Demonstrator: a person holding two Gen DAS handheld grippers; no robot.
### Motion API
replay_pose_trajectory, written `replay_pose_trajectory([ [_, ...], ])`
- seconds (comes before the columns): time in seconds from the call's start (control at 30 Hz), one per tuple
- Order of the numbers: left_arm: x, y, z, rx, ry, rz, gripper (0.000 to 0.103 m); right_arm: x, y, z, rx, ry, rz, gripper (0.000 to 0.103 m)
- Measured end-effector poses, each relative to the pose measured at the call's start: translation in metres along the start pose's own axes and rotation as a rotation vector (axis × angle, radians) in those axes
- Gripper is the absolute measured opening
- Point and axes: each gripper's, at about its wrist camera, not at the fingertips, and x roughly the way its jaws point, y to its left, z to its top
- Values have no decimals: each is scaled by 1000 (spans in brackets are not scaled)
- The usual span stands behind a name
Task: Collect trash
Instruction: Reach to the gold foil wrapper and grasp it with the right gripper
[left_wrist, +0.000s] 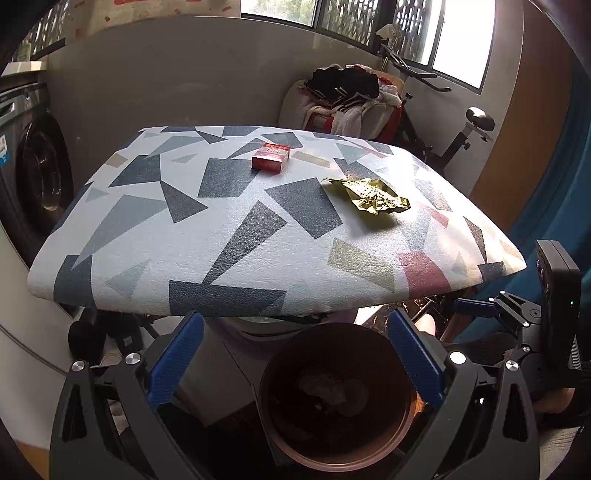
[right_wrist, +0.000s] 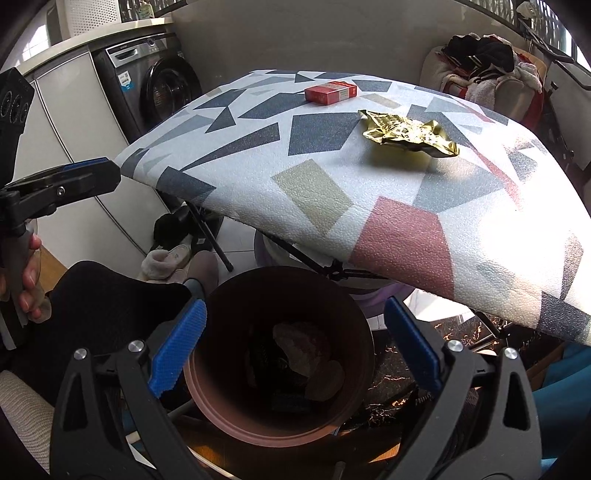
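A crumpled gold foil wrapper (left_wrist: 369, 197) (right_wrist: 408, 132) lies on the right part of a patterned table (left_wrist: 229, 236) (right_wrist: 332, 192). A red cigarette box (left_wrist: 270, 157) (right_wrist: 330, 91) lies farther back. A brown round bin (left_wrist: 334, 439) (right_wrist: 236, 413) stands on the floor below the table's near edge, with crumpled trash inside. My left gripper (left_wrist: 295, 354) is open and empty above the bin. My right gripper (right_wrist: 295, 343) is open and empty above the bin too. Each gripper shows at the edge of the other's view.
A washing machine (left_wrist: 33, 173) (right_wrist: 155, 81) stands at the left. A pile of clothes (left_wrist: 351, 96) (right_wrist: 487, 66) and an exercise bike (left_wrist: 454, 140) sit behind the table. Table legs, slippers (right_wrist: 170, 258) and a dark trouser leg are under the table's edge.
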Motion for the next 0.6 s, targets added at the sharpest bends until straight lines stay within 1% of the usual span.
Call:
replay_pose_trajectory([
  [0.17,3,1,0,1,3,10,97,3,-5,3,12,9,-27,96],
  [0.3,5,-2,4,43,-10,12,97,1,-9,9,10,-4,-47,97],
  [0.43,8,-2,10,59,-11,1,97,-2,-18,17,14,-26,-73,97],
  [0.6,3,5,19,51,-67,24,97,-7,-36,33,29,-66,-108,97],
])
